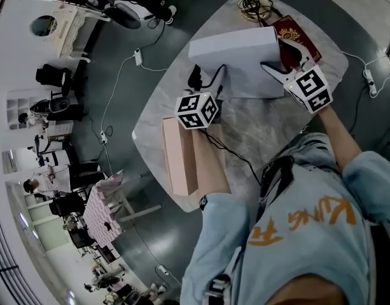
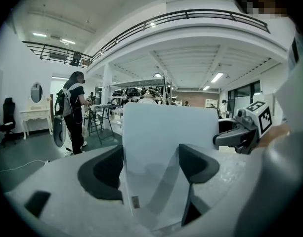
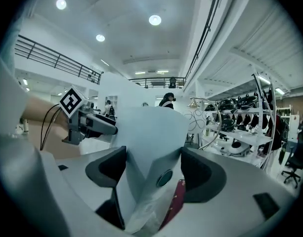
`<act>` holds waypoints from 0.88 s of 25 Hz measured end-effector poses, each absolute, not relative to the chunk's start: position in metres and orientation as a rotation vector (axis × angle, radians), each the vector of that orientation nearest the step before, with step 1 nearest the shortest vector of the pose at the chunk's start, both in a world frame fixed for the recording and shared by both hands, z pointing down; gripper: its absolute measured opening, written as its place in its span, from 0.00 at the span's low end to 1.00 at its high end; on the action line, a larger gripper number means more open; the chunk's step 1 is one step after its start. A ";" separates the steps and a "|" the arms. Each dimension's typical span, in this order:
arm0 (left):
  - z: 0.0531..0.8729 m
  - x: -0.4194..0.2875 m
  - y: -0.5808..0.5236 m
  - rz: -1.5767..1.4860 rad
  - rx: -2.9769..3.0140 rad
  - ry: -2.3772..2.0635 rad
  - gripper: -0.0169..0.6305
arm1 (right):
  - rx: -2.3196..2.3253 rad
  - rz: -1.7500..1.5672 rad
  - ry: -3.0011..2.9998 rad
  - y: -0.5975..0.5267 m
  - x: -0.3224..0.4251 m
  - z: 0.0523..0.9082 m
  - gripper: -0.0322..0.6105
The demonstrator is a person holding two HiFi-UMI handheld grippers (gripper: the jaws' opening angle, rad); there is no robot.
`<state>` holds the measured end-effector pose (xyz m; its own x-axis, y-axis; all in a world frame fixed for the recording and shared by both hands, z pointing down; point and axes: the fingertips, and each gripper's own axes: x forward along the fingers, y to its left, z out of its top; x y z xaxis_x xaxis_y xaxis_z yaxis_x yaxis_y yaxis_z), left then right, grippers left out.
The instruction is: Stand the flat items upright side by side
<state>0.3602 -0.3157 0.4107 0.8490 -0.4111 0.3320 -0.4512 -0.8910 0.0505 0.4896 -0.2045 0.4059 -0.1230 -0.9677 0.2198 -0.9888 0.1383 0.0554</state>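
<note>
Between left tongs (image 2: pixel 150 164), right tongs (image 3: pixel 153 169), white box (image 1: pixel 236 59)

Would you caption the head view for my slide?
Left gripper and right gripper grip a white box by a red book.

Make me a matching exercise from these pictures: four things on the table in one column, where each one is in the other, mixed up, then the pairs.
1 white box
2 dark red item
3 pink box
4 coiled cable

A flat at the table's left edge
B at the table's far edge
C gripped by left claw and right claw
D beside the white box's right end

Pairs: 1-C, 2-D, 3-A, 4-B
</note>
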 end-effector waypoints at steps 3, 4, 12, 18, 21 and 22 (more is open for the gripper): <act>0.408 0.354 -0.306 0.451 2.914 -0.687 0.59 | 1.931 0.116 -2.184 -0.193 0.482 0.403 0.59; 0.408 0.351 -0.303 0.440 2.920 -0.693 0.60 | 1.928 0.101 -2.175 -0.190 0.479 0.403 0.59; 0.416 0.339 -0.278 0.408 2.942 -0.737 0.61 | 1.879 -0.017 -2.060 -0.165 0.466 0.409 0.60; 0.423 0.324 -0.262 0.460 2.926 -0.778 0.61 | 1.861 -0.034 -2.016 -0.153 0.454 0.408 0.60; 0.426 0.318 -0.252 0.458 2.917 -0.784 0.61 | 1.866 -0.014 -2.005 -0.152 0.451 0.410 0.60; 0.427 0.316 -0.248 0.448 2.912 -0.788 0.61 | 1.869 -0.007 -2.001 -0.151 0.451 0.410 0.60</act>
<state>0.3160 -0.2484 0.4266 0.8237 -0.4790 0.3036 -0.5058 -0.8626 0.0116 0.4509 -0.1509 0.4103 -0.0250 -0.9587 0.2835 -0.9566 0.1053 0.2718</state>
